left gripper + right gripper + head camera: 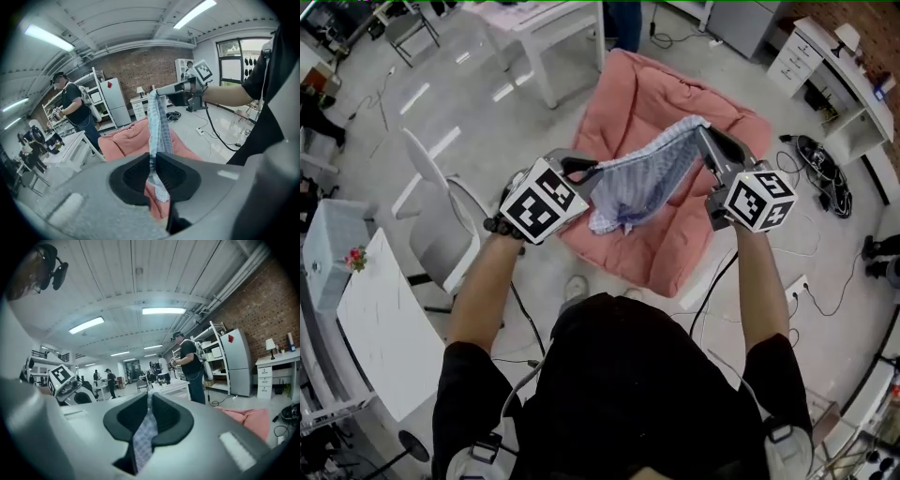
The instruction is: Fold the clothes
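Salmon-pink padded cushion (pixel 675 244), the largest item: it lies on the floor beneath and beyond my left claw (pixel 589 171) and my right claw (pixel 701 128), and touches neither.

White rectangular tabletop (pixel 384 328): low down on the outer side of my left claw, well apart from it.

White moulded-plastic chair (pixel 441 239): it stands between that tabletop and my left claw, lower than the claw and clear of it.

Blue-and-white checked cloth garment (pixel 642 173): it is off the cushion and hangs in the air as a sagging band strung from one claw to the other. A loose bunched end droops below the span, nearer my left claw.

Left claw: the jaws are nearly together, with the pads clamped on one edge of the garment. The left gripper view shows the cloth running out from between the pads towards my right claw.

Right claw: the jaws are likewise drawn to a narrow slit and pinch the opposite edge. A strip of checked cloth passes between the pads and trails beneath them.
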`<state>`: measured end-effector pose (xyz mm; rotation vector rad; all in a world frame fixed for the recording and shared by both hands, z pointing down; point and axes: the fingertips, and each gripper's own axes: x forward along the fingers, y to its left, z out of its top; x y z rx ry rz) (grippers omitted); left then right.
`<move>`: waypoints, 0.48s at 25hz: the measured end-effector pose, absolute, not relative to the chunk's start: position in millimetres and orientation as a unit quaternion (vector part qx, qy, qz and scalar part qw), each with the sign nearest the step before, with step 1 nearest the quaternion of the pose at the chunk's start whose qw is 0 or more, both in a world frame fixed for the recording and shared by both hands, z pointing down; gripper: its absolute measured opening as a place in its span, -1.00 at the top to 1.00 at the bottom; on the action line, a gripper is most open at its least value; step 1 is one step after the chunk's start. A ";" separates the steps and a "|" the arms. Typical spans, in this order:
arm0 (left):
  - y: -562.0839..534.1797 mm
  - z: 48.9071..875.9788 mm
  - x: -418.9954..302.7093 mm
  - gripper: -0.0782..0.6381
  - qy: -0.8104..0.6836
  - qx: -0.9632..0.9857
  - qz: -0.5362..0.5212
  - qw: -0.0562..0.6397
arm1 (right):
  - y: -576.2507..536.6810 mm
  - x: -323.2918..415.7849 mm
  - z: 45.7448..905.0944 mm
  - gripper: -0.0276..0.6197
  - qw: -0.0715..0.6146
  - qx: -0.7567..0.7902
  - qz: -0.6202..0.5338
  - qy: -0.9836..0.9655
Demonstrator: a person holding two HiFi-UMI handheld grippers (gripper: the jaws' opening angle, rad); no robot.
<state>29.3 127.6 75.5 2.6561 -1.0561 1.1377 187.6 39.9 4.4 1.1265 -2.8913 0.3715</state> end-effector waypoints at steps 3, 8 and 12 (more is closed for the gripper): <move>131.2 78.0 11.6 0.64 -0.369 0.849 0.375 0.039 | 17.0 162.7 1.1 0.81 0.025 0.331 0.108 -0.937; 132.6 89.8 -37.2 0.64 -0.409 0.830 0.371 0.080 | -20.7 91.0 18.5 0.80 0.065 0.275 0.104 -0.954; 123.6 113.1 -89.0 0.64 -0.428 0.818 0.369 0.105 | -43.5 20.7 44.4 0.80 0.088 0.247 0.110 -0.959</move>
